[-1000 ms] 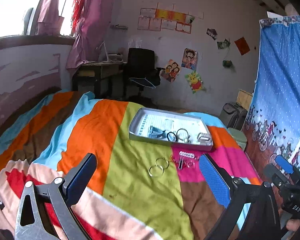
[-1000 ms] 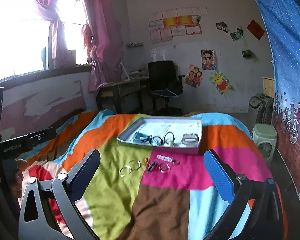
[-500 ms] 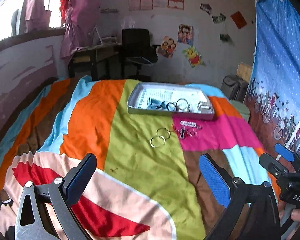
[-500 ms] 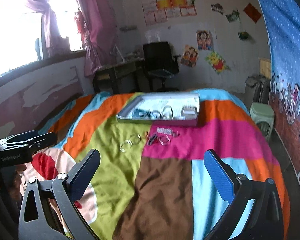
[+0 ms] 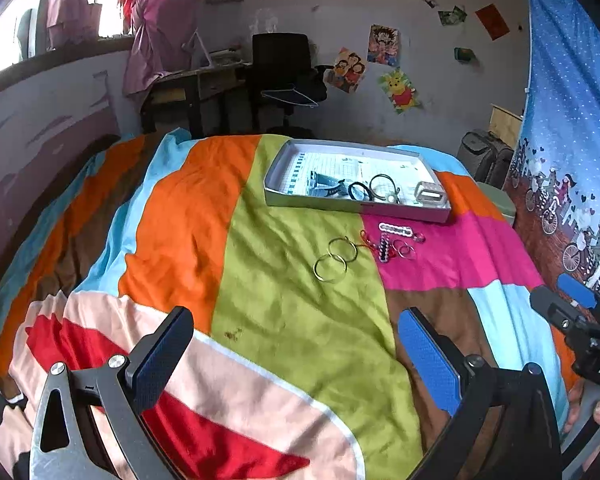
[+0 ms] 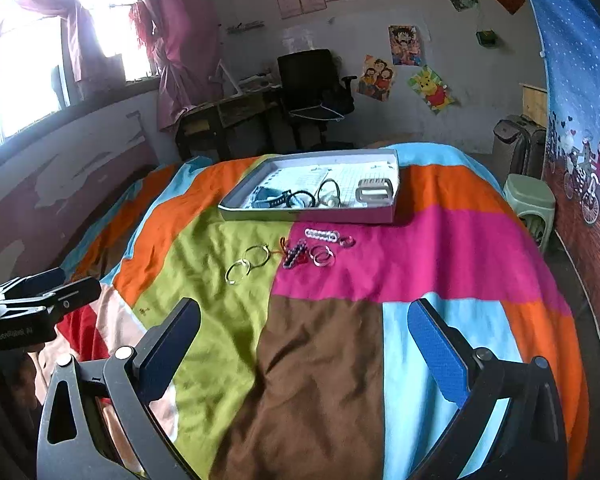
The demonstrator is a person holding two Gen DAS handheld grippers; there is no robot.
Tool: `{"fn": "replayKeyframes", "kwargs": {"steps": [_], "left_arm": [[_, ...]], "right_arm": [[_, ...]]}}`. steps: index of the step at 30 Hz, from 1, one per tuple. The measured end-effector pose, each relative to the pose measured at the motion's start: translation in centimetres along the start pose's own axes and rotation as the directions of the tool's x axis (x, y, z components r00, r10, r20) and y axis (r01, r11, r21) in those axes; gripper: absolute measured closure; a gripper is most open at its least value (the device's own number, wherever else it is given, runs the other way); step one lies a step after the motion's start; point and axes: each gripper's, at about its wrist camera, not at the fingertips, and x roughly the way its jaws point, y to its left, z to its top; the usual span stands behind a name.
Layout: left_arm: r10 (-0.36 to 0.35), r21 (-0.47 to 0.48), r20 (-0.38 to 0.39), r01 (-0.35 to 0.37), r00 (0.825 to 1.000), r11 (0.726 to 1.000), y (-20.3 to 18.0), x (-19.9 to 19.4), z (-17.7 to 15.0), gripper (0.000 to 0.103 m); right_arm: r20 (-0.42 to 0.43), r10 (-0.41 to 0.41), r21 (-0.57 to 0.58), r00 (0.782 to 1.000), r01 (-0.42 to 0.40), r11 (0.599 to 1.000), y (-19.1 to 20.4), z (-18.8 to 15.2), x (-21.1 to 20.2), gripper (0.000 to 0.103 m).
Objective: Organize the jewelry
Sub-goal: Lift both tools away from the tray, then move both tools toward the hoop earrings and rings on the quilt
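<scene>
1. Jewelry lies in two lots on the bed [image 5: 284,312]: some inside the tray [image 5: 284,168]; two gold hoops [image 5: 336,258], a beaded strip [image 5: 395,229] and small rings [image 6: 323,256] loose on the blanket just before it.
2. Left view shows the right claw [image 5: 572,304] at its edge; right view shows the left claw [image 6: 44,296] likewise.
3. Left claw [image 5: 296,356] wide open, empty, touching nothing; right claw [image 6: 304,344] the same.

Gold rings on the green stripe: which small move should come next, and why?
Probably bring the left claw forward toward the two gold rings. Both claws are open and empty, the rings lie loose on the bedspread, outside the tray, and nearest to that claw.
</scene>
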Motion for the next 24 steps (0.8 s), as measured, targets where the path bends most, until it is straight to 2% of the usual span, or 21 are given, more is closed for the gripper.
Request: {"fn": "replayKeyframes", "kwargs": {"steps": [5,14,24], "left_arm": [[-0.007,-0.041,0.043,0.009,0.999,0.999,0.7,1.2,1.5,0.000],[0.033,-0.091,0.127,-0.021,0.991,0.996,1.7,5.6,4.5,0.000],[0.074,-0.125,0.138,-0.056,0.988,0.991,3.2,11.9,5.9,0.000]], "right_arm": [[0.042,0.002,-0.012,0.999,-0.001,1.000,-0.2,1.8,1.0,0.001],[0.099,-0.001,-0.035,0.995,0.004,0.999,-0.6,4.6,4.5,0.001],[0.144,-0.012,-0.038,0.989,0.017,0.999,-0.9,5.5,10.2,0.001]]}}
